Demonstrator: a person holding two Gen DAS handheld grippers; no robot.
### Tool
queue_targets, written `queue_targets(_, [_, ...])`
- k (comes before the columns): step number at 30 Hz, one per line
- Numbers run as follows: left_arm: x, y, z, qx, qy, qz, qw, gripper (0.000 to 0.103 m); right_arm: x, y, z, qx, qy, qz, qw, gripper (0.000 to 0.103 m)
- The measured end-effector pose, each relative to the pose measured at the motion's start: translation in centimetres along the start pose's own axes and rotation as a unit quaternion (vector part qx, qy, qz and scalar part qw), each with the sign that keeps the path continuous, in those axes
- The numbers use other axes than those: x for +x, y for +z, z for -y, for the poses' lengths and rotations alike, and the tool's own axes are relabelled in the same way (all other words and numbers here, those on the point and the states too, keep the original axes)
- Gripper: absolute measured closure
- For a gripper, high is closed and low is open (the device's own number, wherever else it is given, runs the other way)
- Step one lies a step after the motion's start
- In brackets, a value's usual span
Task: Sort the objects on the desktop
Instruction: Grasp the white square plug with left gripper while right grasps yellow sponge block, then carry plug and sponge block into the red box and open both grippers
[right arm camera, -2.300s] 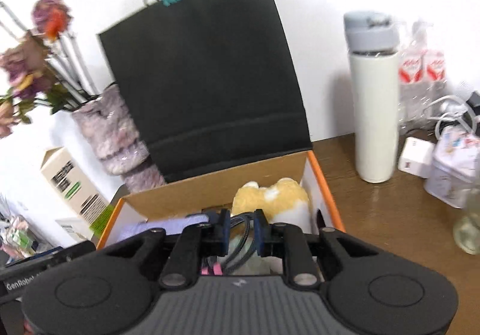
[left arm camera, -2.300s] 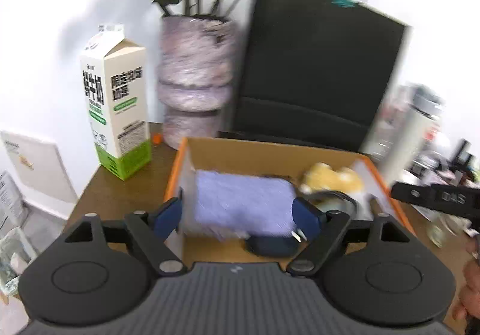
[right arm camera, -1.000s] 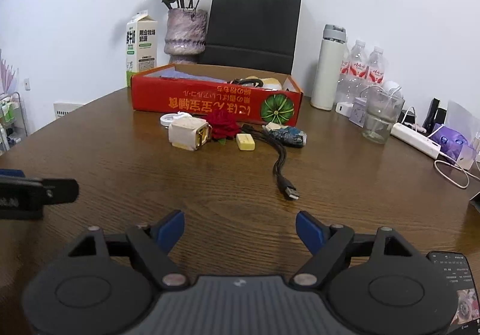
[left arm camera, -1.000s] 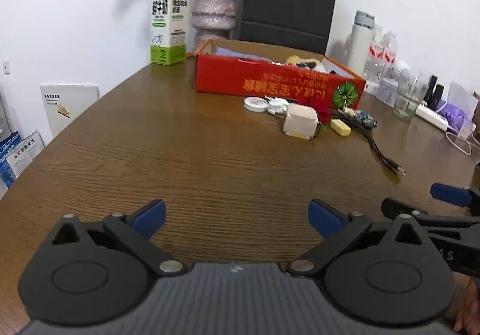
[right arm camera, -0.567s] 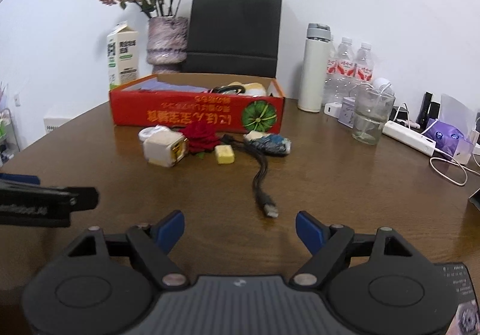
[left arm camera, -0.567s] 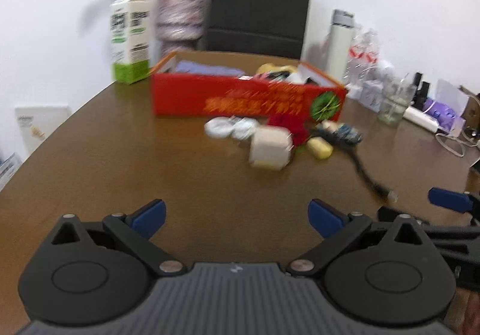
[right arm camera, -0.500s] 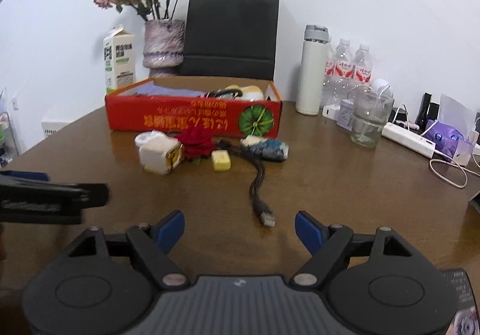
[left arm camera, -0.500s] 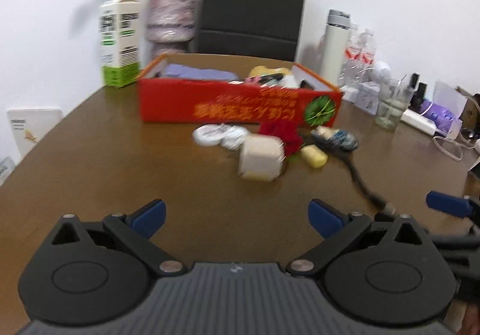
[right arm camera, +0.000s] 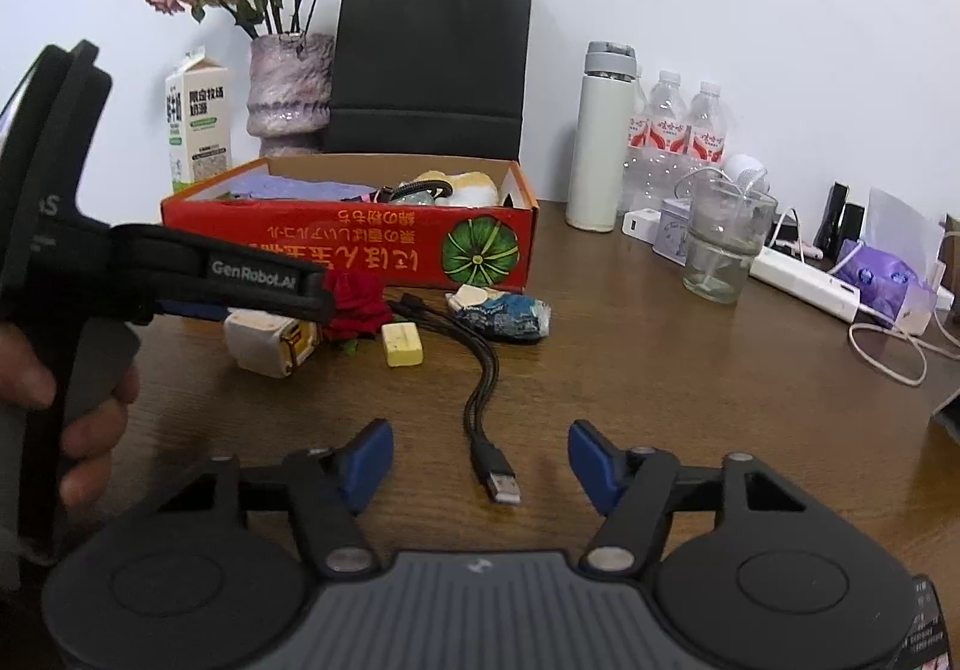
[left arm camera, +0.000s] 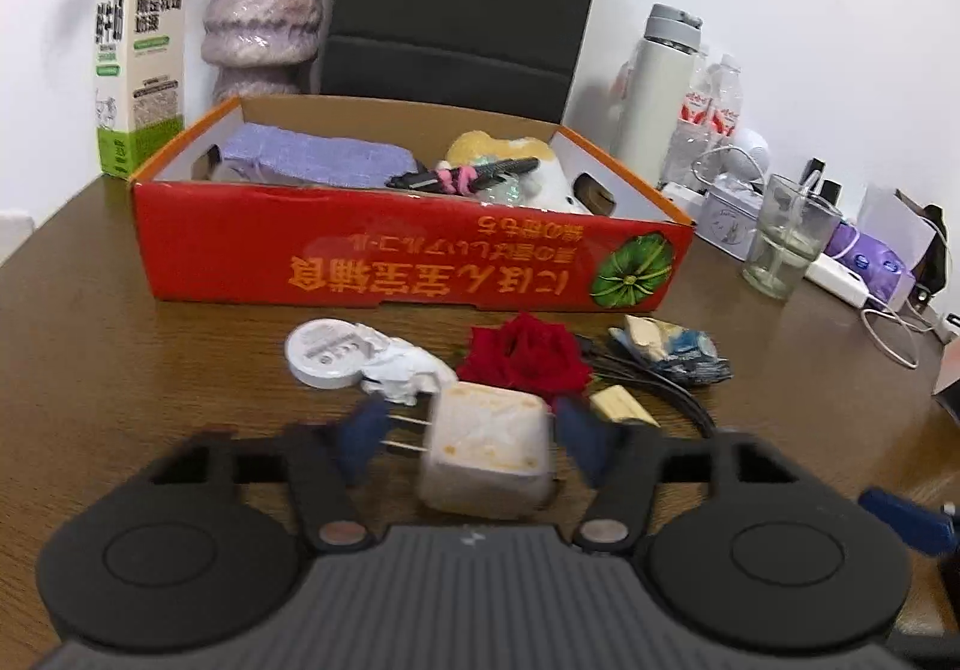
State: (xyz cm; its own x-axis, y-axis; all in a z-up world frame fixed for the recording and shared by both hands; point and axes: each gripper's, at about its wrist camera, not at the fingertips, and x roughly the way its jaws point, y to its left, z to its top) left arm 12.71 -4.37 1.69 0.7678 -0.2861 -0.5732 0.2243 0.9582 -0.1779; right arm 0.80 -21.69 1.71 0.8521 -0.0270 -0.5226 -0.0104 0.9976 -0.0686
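My left gripper (left arm camera: 474, 445) is open, its blue fingers on either side of a cream cube-shaped charger (left arm camera: 487, 448) that rests on the table, with gaps showing. The charger (right arm camera: 267, 341) also shows in the right wrist view under the left gripper's finger. A red rose (left arm camera: 523, 355), a white round disc (left arm camera: 324, 353), a yellow eraser (right arm camera: 402, 344), a blue wrapped packet (right arm camera: 504, 313) and a black USB cable (right arm camera: 483, 406) lie in front of the red cardboard box (left arm camera: 408, 265). My right gripper (right arm camera: 480, 466) is open and empty, around the cable's plug end.
A milk carton (right arm camera: 198, 126), a vase of dried flowers (right arm camera: 291, 90) and a black paper bag (right arm camera: 432, 60) stand behind the box. A white flask (right arm camera: 600, 135), water bottles, a glass (right arm camera: 720, 250) and a power strip (right arm camera: 804, 280) stand at the right.
Both grippers have moved forward toward the objects. The left gripper now straddles the cream charger; the right one has reached the cable's plug.
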Motion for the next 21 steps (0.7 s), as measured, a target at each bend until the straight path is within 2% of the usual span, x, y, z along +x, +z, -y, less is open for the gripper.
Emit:
queue_targets(2, [-0.1,-0.1,-0.2,0.0,-0.008,0.003,1.0,0.043,0.6,0.6,-0.5,-0.006,0.004,0.002,1.0,0.048])
queue_targets(4, [-0.4,-0.3,-0.2,0.007,-0.013,0.004,0.9999,0.045,1.4,1.4,-0.9,-0.003,0.008,0.007,1.0,0.049])
queue_targets(6, [-1.1,-0.4,-0.3,0.022,-0.021,0.008,0.9995,0.06,2.5,2.5,-1.2,0.005,0.015,0.013,1.0,0.051])
queue_targets(10, [-1.6,-0.5,-1.0,0.019,-0.016,0.005,0.9997,0.06,5.5,4.5,-1.8,0.017,0.028,0.001,0.999,0.055])
queue_targets(17, [-2.0,-0.4,-1.7,0.009,-0.015,0.005,0.9998,0.06,10.3,5.1,-2.9,0.017,0.038,-0.056,0.998,0.08])
queue_targets(21, [-1.9,-0.5,-1.7,0.012,-0.007,0.013,0.9998,0.06,10.4,4.3,-3.2,0.014,0.038,-0.046,0.998,0.083])
